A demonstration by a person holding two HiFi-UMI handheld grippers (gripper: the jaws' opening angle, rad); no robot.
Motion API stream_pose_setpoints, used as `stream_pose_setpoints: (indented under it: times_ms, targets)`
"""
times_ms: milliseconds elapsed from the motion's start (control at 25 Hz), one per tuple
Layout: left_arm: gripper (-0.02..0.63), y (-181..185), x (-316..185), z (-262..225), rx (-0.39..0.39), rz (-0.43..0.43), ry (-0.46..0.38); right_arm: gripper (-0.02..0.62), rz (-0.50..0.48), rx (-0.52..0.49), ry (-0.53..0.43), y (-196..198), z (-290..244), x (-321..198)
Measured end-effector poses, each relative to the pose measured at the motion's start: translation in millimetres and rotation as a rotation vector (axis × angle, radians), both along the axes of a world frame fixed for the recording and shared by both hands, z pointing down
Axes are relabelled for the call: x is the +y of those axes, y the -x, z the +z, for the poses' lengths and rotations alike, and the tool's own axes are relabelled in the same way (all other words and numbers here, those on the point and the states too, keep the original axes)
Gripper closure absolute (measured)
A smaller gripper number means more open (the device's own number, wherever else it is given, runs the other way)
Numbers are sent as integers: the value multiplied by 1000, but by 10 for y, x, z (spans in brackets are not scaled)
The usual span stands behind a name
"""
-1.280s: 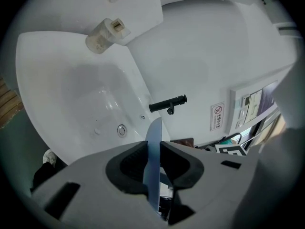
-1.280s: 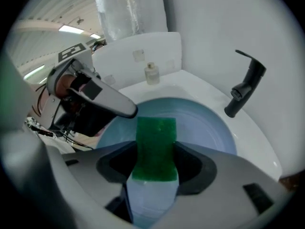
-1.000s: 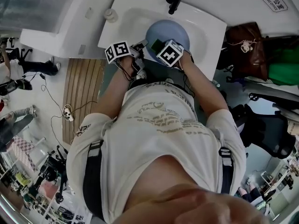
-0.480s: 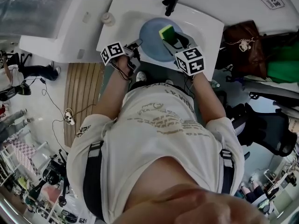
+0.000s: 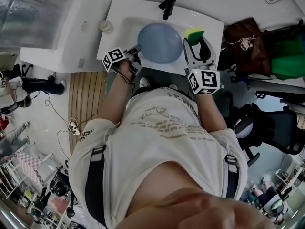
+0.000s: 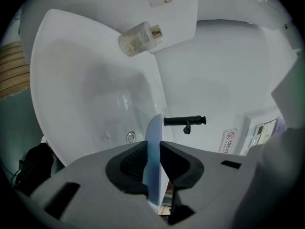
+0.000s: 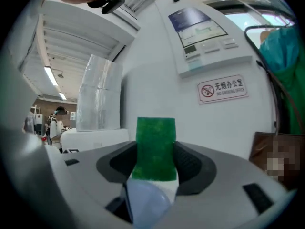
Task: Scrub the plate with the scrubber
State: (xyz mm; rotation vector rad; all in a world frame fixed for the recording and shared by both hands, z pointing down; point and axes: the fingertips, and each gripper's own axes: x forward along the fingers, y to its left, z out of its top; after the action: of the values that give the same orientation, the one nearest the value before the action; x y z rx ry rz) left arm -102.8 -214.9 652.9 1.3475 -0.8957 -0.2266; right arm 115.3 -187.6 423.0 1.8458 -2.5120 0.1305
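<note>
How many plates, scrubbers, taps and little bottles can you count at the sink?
Plates: 1, the blue plate
Scrubbers: 1, the green scrubber
Taps: 1, the black tap
Bottles: 1, the small bottle
Total: 4

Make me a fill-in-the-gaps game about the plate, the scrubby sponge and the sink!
The left hand-held gripper is shut on the rim of the blue ____.
The right hand-held gripper grips a scrubber whose rough face is coloured ____.
In the head view, the scrubber is apart from the plate, off to its ____ side.
The tap over the white sink is coloured ____.
Missing words: plate, green, right, black.
</note>
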Motion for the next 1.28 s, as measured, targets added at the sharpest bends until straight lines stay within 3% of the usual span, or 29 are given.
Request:
stream_pose_setpoints:
  times_ms: [200,680,840,1080,1280]
  targets:
    - [520,27,-7,148,-31,3,35,357,69,-22,29,-230,73,97]
    - [508,153,99,485,-68,-116,235,357,43,-32,104,-228,244,231]
    - [512,-32,94,453,-35,-74,241,357,26,-35,114,-212,262,253]
    - [511,-108,163,518,-98,-8,262,357,-13,-26,120,-165,245,266]
    - [424,-92,121,479,-179,35,210,357,-30,-33,130,-147,277,277]
